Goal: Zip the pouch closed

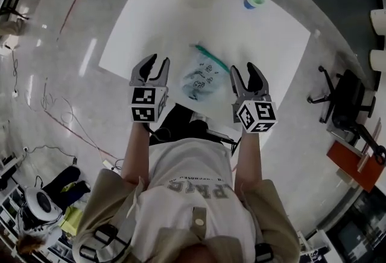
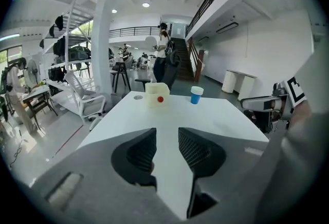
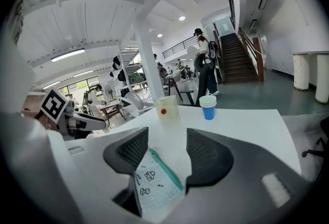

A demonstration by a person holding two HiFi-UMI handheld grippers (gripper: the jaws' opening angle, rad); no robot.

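Head view: dim, washed-out, heavy fisheye, corners vignetted dark. White counter (image 1: 265,32) is the brightest area, nearly clipped. Glossy floor (image 1: 60,81) shows glare streaks at left. Shadows soft and diffuse, no hard edges.

Both gripper views: circular fisheye, black corners, straight lines bowed near the rim.

Left gripper view: bright and even, lit by ceiling lights (image 2: 146,5) plus daylight from a window (image 2: 9,56) at far left. Counter top close to blown white. Left hand-held gripper (image 2: 167,138) up close is soft and low contrast; background sharper.

Right gripper view: similar. Right hand-held gripper (image 3: 167,141) slightly out of focus, ceiling strip light (image 3: 68,55) glaring, far room crisp enough.
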